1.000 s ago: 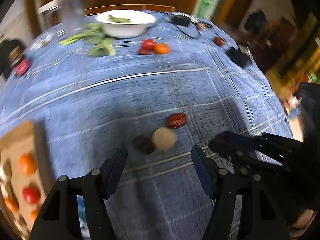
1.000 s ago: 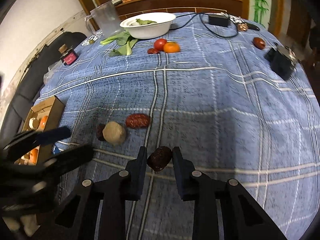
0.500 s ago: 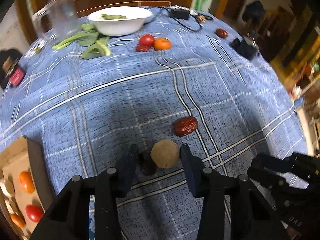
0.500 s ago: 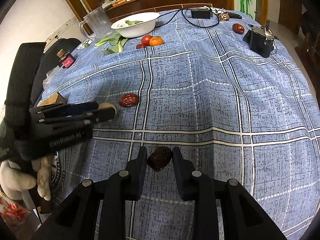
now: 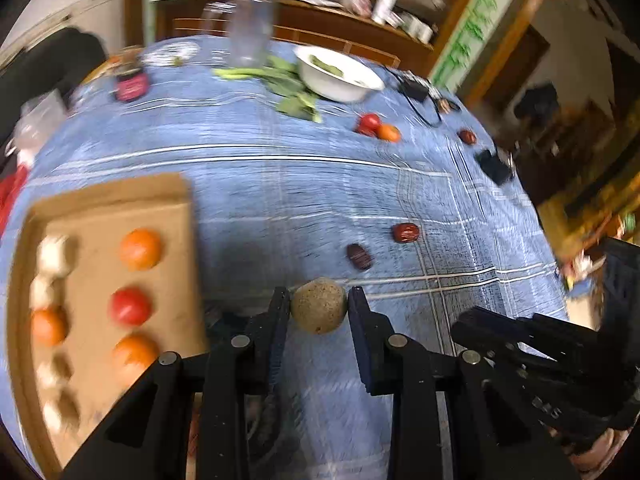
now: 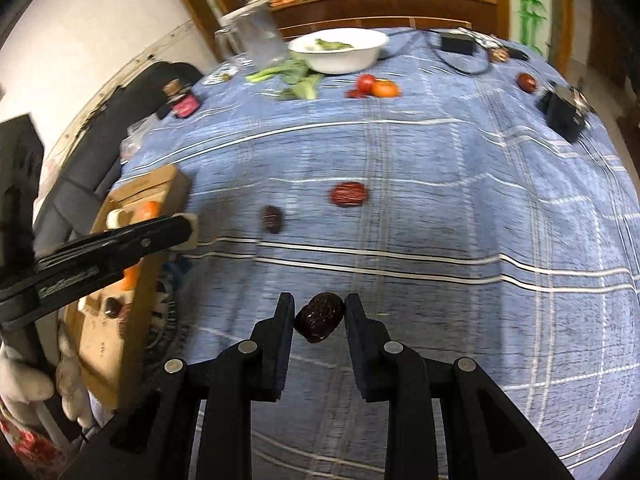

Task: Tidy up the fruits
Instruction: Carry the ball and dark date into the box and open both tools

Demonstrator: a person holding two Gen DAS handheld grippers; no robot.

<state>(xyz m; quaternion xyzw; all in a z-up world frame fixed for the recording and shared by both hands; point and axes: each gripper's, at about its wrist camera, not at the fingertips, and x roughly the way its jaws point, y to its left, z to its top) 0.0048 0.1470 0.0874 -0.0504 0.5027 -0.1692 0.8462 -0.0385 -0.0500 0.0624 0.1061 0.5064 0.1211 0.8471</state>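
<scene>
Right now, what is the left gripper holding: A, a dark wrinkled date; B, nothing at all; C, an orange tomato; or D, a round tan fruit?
D: the left gripper is shut on the round tan fruit, which sits pinched between its fingers above the blue cloth, while the dark date is in the right gripper.
</scene>
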